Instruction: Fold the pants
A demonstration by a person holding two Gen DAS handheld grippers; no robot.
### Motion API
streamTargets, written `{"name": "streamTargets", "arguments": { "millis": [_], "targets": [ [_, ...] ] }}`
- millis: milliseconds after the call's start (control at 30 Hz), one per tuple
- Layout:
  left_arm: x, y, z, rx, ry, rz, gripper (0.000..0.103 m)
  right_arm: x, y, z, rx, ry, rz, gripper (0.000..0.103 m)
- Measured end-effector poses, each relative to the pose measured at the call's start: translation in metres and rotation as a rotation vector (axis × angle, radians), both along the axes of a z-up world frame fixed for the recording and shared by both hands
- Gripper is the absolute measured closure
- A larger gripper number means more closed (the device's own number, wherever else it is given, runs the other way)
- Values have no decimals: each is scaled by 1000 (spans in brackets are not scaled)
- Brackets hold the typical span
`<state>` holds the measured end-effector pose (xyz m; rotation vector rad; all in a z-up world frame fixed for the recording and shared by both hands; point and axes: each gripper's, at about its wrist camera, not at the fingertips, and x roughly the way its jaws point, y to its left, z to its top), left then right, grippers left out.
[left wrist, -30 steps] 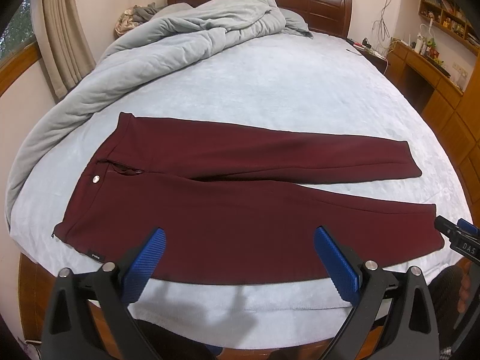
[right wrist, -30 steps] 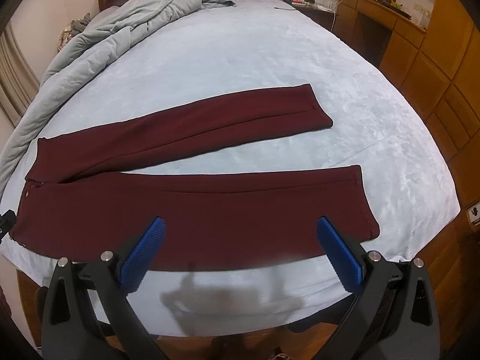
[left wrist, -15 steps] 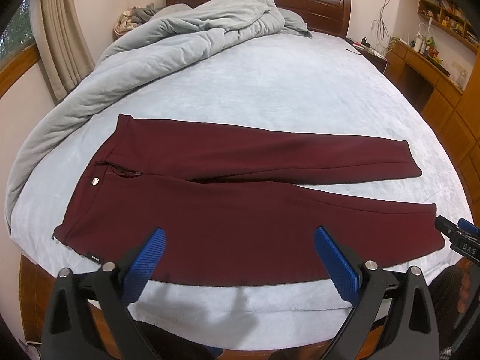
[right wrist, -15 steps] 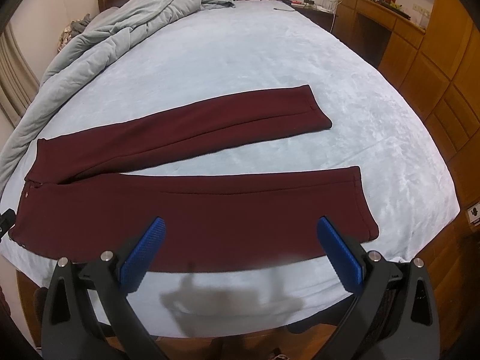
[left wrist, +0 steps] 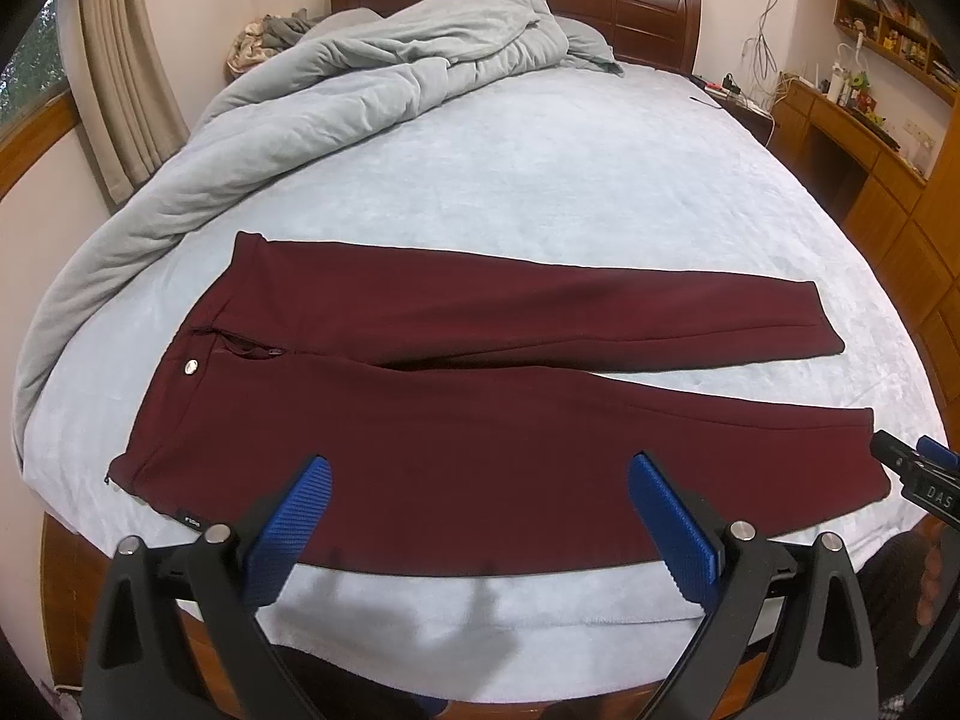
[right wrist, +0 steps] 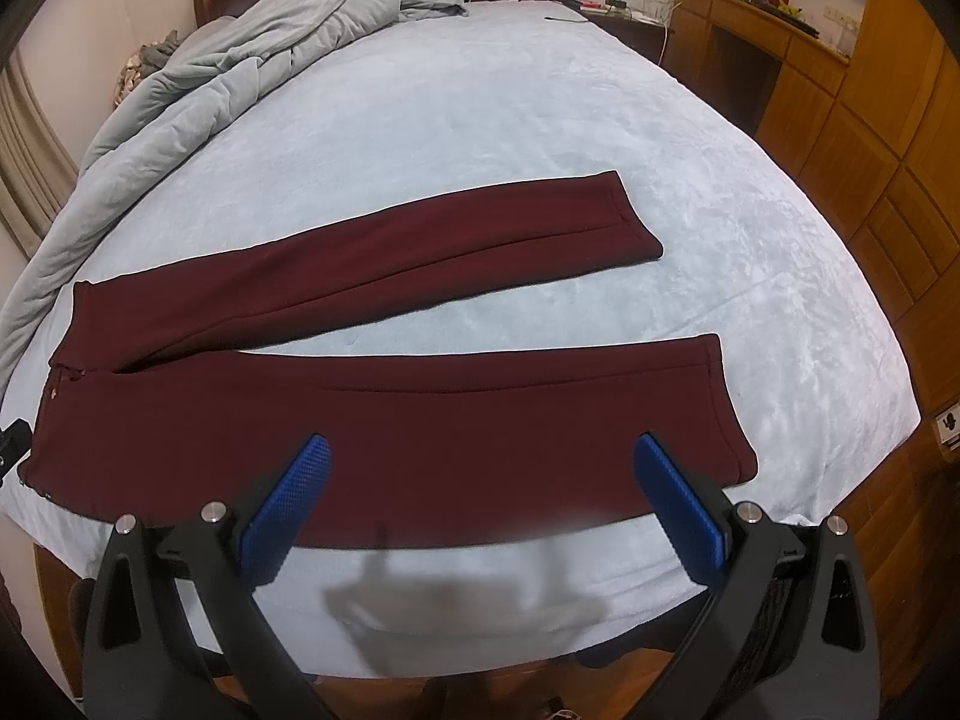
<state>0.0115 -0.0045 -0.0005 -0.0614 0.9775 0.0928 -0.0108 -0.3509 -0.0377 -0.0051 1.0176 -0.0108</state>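
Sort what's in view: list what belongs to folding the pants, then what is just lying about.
For the job:
maroon pants, spread flat on the bed
left gripper, open
right gripper, open

Lying about:
grey comforter, bunched near the headboard
wooden desk with small items on it
curtain

Maroon pants (right wrist: 384,420) lie flat on the bed (right wrist: 480,120), legs spread; the right gripper (right wrist: 480,498) hovers wide apart at the frame's bottom.

Soft indoor light, strong fisheye bending with dark corners, blurred shadows on the bed (right wrist: 480,120).
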Motion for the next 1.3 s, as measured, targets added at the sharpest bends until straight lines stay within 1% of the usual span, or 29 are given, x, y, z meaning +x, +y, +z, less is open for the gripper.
{"name": "streamTargets", "arguments": {
  "millis": [1100,1300],
  "targets": [
    [4,-2,6,8,-5,-6,4,1,0,2,0,-11,0,3],
    [9,-1,3,10,9,-2,4,11,-7,3,6,-23,16,3]
  ]
}}
